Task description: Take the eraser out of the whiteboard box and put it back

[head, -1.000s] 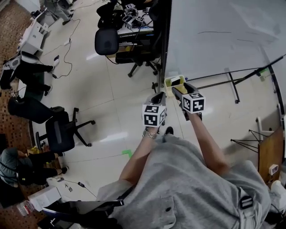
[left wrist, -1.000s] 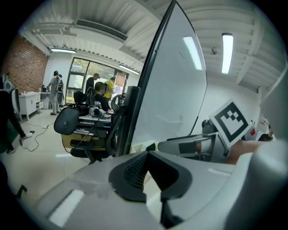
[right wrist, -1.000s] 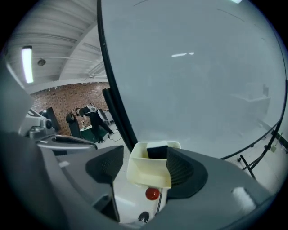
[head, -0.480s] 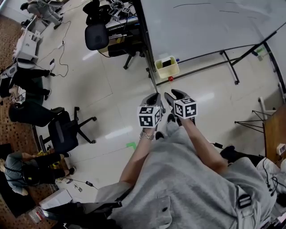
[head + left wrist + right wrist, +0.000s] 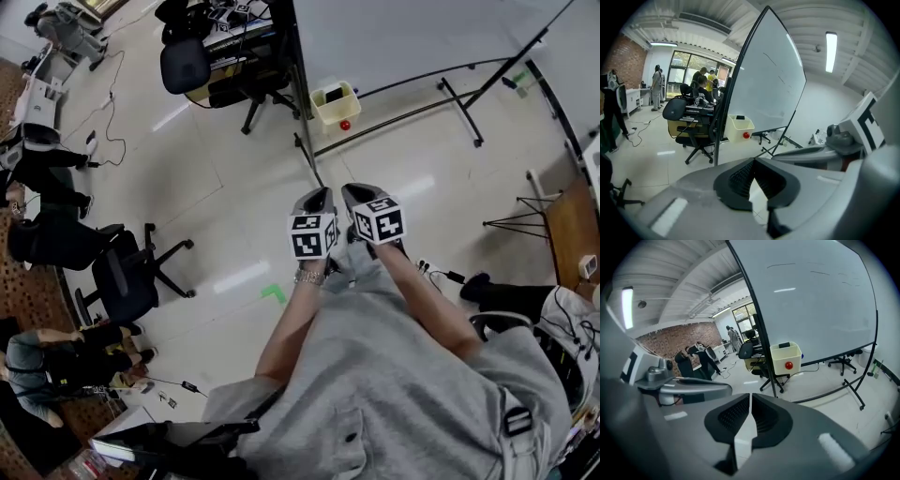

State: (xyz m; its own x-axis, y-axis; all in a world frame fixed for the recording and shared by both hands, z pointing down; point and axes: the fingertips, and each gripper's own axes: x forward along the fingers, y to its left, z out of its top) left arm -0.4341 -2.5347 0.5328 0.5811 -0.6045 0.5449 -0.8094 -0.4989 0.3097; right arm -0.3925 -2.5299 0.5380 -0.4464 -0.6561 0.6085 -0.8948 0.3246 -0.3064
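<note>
The cream whiteboard box [image 5: 336, 103] hangs at the whiteboard's lower corner, with a red knob on its front. The dark eraser [image 5: 333, 94] lies inside it. The left gripper view shows the box [image 5: 739, 129] and eraser [image 5: 739, 117] far ahead, as does the right gripper view, with box [image 5: 786, 359] and eraser [image 5: 784, 345]. My left gripper [image 5: 317, 197] is shut and empty, its tips [image 5: 753, 160] touching. My right gripper [image 5: 354, 192] is beside it. Its jaws [image 5: 751, 395] are closing to a hairline slit with nothing between them. Both point at the box from a distance.
The whiteboard [image 5: 403, 33] stands on a black wheeled frame [image 5: 459, 103]. Office chairs [image 5: 183, 66] and a desk sit to the left of the box, with another chair [image 5: 127, 272] nearer. People sit at the left edge. Cables and a green tape mark [image 5: 275, 292] lie on the floor.
Both grippers have drawn back from the box, which was right at their tips and now lies well ahead. The right jaws, open at the box before, have come together.
</note>
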